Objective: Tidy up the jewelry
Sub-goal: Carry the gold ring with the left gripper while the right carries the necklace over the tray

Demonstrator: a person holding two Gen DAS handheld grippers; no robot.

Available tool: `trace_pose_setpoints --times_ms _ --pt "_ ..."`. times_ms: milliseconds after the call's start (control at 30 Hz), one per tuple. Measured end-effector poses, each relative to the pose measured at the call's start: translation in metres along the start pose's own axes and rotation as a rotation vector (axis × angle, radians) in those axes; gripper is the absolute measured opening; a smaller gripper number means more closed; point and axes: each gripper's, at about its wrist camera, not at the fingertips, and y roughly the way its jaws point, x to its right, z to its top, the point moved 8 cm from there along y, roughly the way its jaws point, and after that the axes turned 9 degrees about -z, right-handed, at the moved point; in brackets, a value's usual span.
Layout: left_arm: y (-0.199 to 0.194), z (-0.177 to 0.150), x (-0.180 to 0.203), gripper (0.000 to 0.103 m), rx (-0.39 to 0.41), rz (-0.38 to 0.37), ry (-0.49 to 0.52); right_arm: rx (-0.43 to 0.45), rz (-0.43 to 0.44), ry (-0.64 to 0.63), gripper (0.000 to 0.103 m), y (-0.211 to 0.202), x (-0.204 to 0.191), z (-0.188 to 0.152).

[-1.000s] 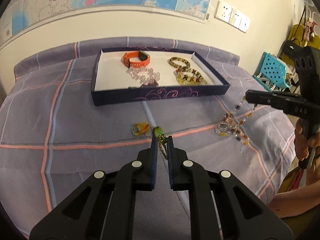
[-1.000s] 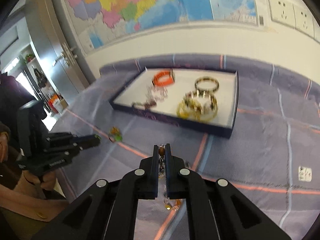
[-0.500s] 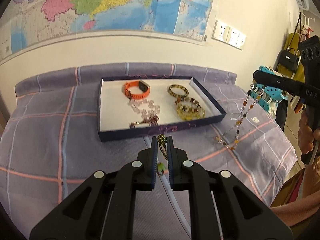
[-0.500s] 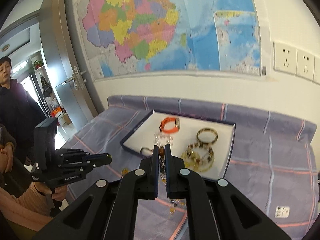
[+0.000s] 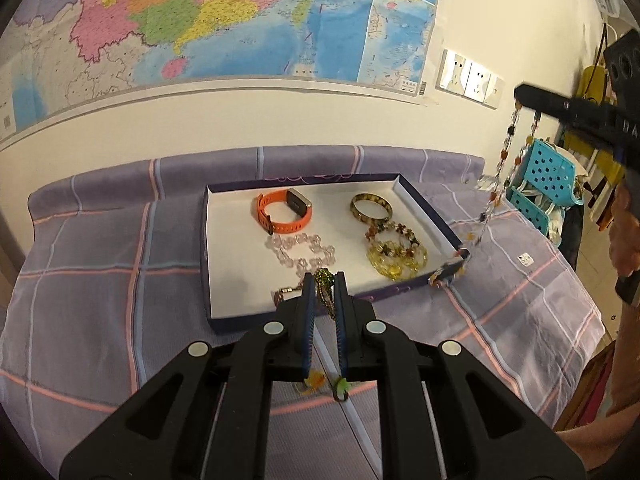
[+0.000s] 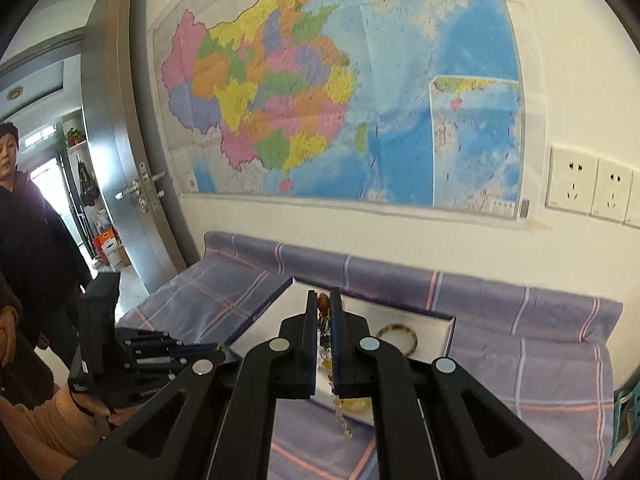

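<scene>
Your left gripper [image 5: 323, 280] pinches a fine greenish-gold chain [image 5: 325, 285], its leaf charms dangling below. Your right gripper [image 6: 323, 300] is clamped on a long bead strand [image 5: 502, 168], hanging over the checked purple bedspread [image 5: 100, 280] beside the white-lined tray [image 5: 240, 280], under a glossy wall map [image 6: 320, 80]

Bare tray [image 5: 240, 280] floor left; jewelry right

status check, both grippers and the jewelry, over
Left gripper shut on gold chain. Right gripper shut on beaded necklace, hanging clear. Tray ahead, nothing blocking.
</scene>
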Motion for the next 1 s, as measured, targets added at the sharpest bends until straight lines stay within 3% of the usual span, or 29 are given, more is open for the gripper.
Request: trace_pose_setpoints --times_ms 400,1000 --pt "0.024 0.030 -0.016 0.010 0.005 0.038 0.008 0.023 -0.008 0.008 0.004 0.025 0.009 0.030" --pt "0.087 0.010 -0.037 0.010 -0.118 0.048 -0.036 -0.136 -0.008 0.033 0.004 0.087 0.025 -0.021"
